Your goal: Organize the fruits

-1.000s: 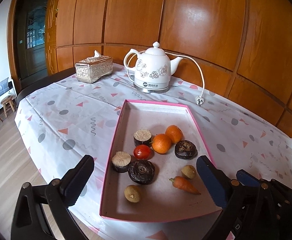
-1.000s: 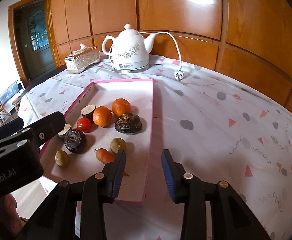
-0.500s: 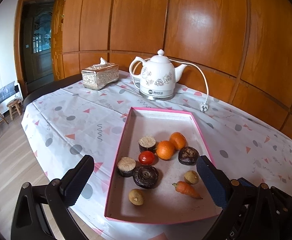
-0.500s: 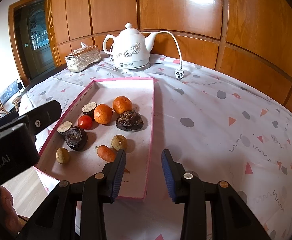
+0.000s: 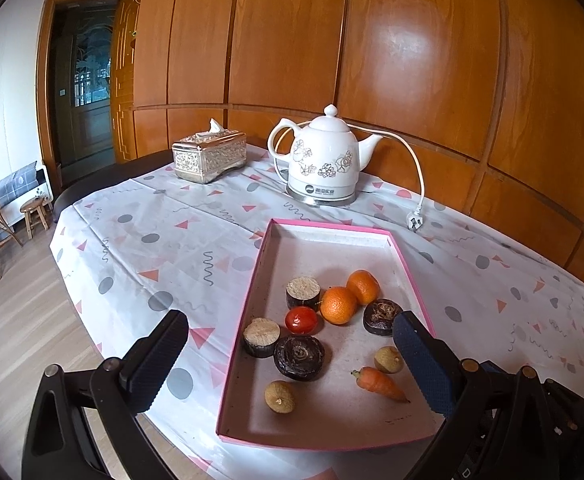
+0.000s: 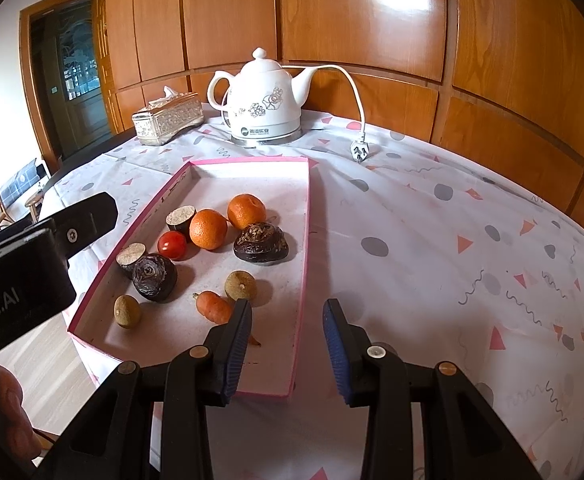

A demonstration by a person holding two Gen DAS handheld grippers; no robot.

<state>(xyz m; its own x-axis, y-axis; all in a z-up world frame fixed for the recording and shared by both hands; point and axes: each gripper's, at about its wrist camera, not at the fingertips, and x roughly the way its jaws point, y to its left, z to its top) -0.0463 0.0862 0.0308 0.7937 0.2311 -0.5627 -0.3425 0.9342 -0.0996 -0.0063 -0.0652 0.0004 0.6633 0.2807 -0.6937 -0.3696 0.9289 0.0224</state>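
In the shallow pink-rimmed cardboard tray [image 6: 301, 240] on the cloth-covered surface [image 6: 432, 240], the small orange carrot [image 6: 212, 307] lies just ahead-left of the right claw [image 6: 286, 344], long axis slanting toward it. Both that claw and the left claw [image 5: 292, 354] are spread and empty; the right seems nearer.

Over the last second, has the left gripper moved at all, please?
Yes. The left gripper has risen and pulled back: the kettle and pink tray sit lower in its view.
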